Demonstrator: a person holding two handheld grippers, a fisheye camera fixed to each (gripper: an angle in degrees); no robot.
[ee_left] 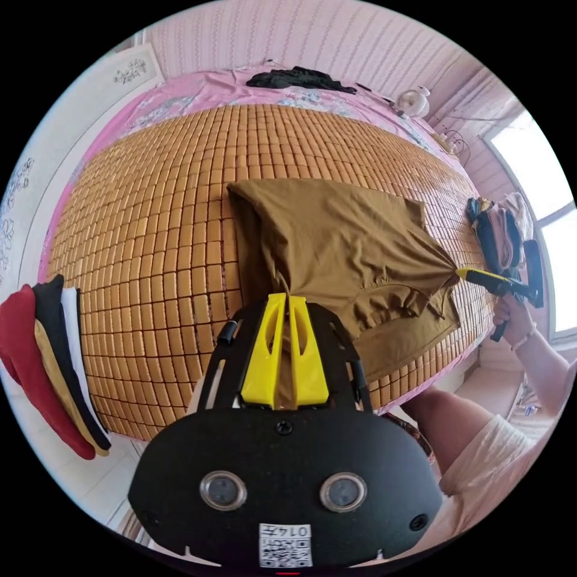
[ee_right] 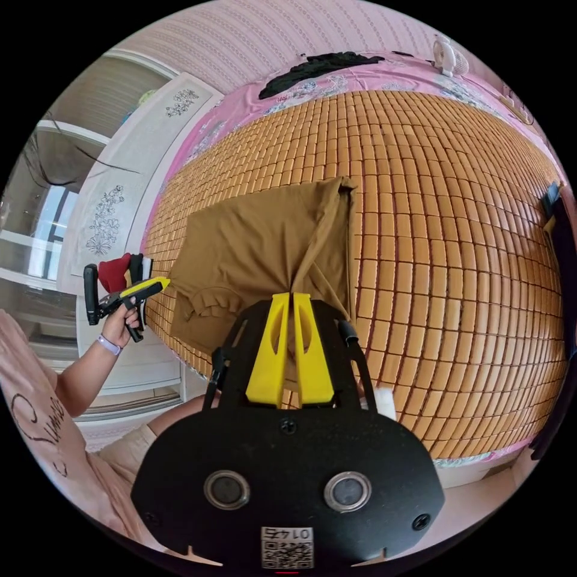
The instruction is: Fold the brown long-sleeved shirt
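Currently the brown long-sleeved shirt [ee_left: 336, 252] lies partly folded on the bamboo mat [ee_left: 150, 228] that covers the bed, its near edges lifted off the mat at two corners. Left gripper [ee_left: 287, 297]: yellow jaws closed together, a bunched corner of the shirt pinched between the tips. Right gripper [ee_right: 293, 296]: jaws likewise pressed together on another gathered corner, cloth fanning out from the tips. In the left gripper view the right gripper shows at the shirt's far corner, held in a hand [ee_left: 511, 312], fabric pulled to a point at its tip. In the right gripper view the left gripper sits at the mat's edge, beside the shirt. A stack of folded clothes [ee_left: 48, 366] rests at the mat's edge. Dark garment [ee_left: 297, 78] lies on the pink sheet [ee_left: 198, 90] beyond the mat, well apart from the shirt.
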